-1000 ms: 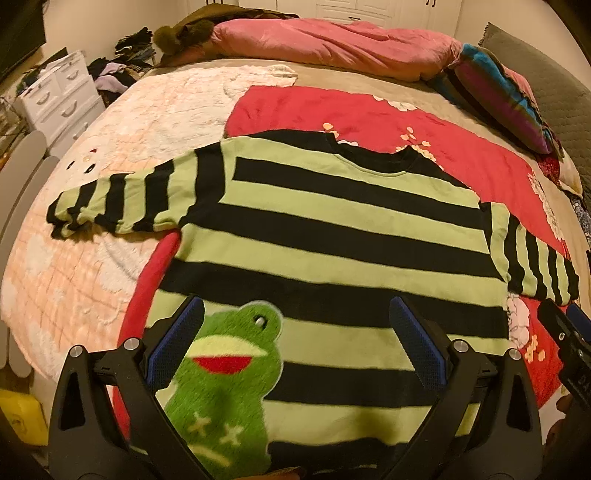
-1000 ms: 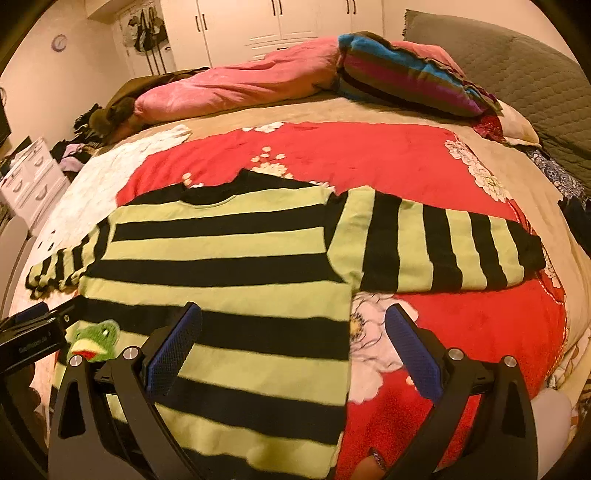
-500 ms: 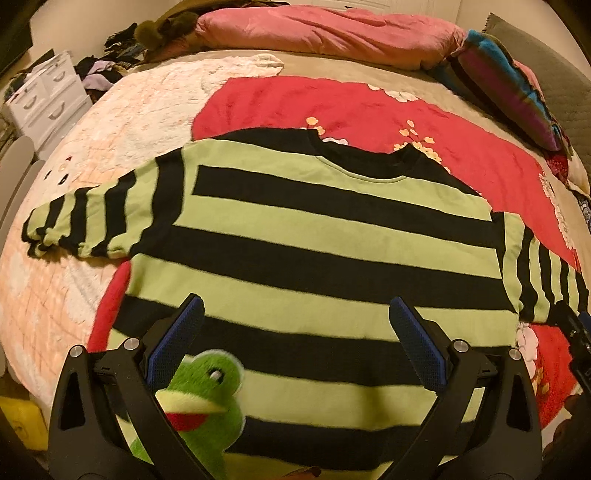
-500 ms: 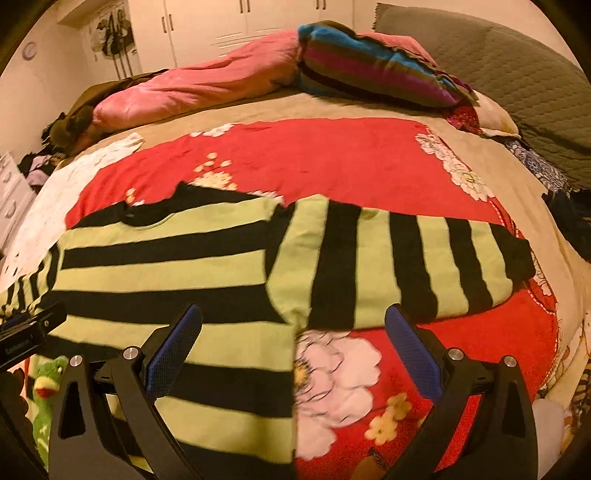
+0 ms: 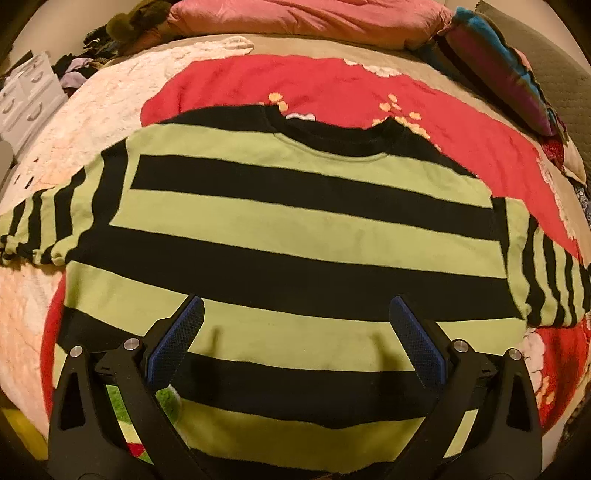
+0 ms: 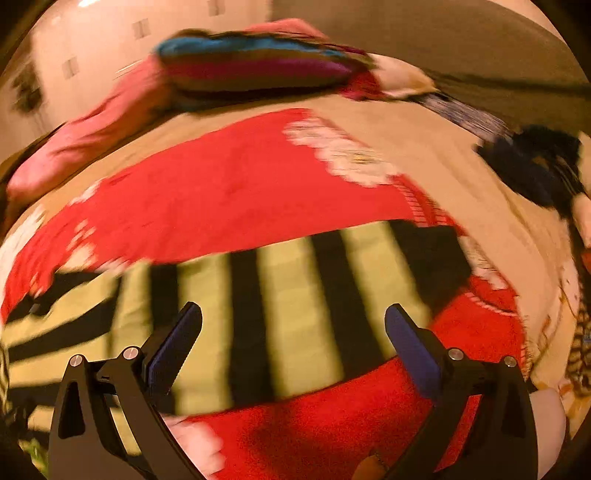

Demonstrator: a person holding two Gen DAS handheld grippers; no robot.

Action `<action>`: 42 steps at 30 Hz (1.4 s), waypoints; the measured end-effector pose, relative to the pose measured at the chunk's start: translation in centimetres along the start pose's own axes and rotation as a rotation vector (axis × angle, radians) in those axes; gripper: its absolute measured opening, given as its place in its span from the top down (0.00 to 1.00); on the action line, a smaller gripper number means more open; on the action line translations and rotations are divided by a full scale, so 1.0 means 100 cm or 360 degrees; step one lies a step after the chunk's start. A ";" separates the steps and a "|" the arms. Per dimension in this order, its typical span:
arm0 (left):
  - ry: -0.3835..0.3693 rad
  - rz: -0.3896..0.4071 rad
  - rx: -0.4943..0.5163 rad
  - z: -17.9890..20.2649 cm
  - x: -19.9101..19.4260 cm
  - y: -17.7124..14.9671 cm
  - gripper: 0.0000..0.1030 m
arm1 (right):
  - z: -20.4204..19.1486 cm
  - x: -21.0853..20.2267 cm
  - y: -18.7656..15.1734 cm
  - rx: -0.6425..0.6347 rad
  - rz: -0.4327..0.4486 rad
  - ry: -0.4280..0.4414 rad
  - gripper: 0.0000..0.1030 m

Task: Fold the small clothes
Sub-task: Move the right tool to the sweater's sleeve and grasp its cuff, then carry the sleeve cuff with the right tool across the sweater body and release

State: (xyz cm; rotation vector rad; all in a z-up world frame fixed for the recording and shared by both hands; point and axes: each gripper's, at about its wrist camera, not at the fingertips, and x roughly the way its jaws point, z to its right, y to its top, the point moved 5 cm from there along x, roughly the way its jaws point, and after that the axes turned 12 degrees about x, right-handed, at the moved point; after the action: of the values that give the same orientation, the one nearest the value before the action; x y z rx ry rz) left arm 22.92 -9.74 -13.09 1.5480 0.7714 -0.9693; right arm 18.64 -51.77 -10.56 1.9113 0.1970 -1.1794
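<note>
- The striped sweater (image 5: 295, 236) lies flat on the bed, green and black bands running across, black collar toward the far side, both sleeves spread out to the sides.
- It rests on a red floral blanket (image 5: 332, 85) that covers the middle of the bed (image 5: 92, 110).
- Left gripper (image 5: 295, 332) hangs over the sweater's lower body — fingers (image 5: 177, 343) spread wide, nothing between them.
- A green frog patch (image 5: 122, 410) peeks out low on the left, partly hidden behind the left finger arm.
- Right gripper (image 6: 293, 332) sits above the sweater's right sleeve (image 6: 314, 302) — the view is badly blurred, but the blue-padded fingers (image 6: 413, 350) stand well apart and empty.
- Whether either gripper touches the fabric, I can't tell.
- At the far edge: a pink duvet (image 5: 295, 18) and a striped multicolour pillow (image 5: 498, 66).
</note>
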 end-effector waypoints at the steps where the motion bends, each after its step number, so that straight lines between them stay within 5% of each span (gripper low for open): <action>1: 0.0005 -0.0002 0.0001 0.000 0.003 -0.002 0.09 | 0.015 0.006 0.008 0.0036 0.0013 -0.0048 0.04; 5: 0.0018 0.0011 0.0001 -0.004 0.010 -0.005 0.09 | 0.061 0.024 0.029 0.0128 0.0037 -0.0163 0.04; 12: 0.0059 0.0045 0.0006 -0.010 0.015 -0.009 0.09 | 0.116 0.057 0.042 0.0234 -0.0070 -0.0146 0.04; 17: 0.0078 0.0114 -0.0008 -0.013 0.007 -0.011 0.09 | 0.130 0.073 0.041 0.0379 -0.0172 0.0016 0.05; 22: 0.0115 0.0189 0.0001 -0.013 -0.005 -0.013 0.09 | 0.127 0.063 0.047 0.0414 -0.0148 0.0214 0.60; 24: 0.0119 0.0213 0.0006 -0.013 -0.008 -0.012 0.09 | 0.118 0.052 0.048 0.0360 -0.0124 0.0294 0.72; 31: 0.0121 0.0307 0.0028 -0.009 -0.021 -0.008 0.09 | 0.066 0.004 0.047 0.0298 -0.0061 0.0647 0.77; 42: 0.0132 0.0341 -0.0026 -0.024 -0.020 -0.009 0.09 | -0.138 -0.056 -0.024 -0.0089 -0.0359 0.1243 0.77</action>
State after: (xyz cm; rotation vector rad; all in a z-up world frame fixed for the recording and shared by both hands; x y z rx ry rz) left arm 21.67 -7.13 -11.51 1.6274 0.6538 -0.7440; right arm 23.42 -38.58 -4.90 2.2515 0.8679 -0.4911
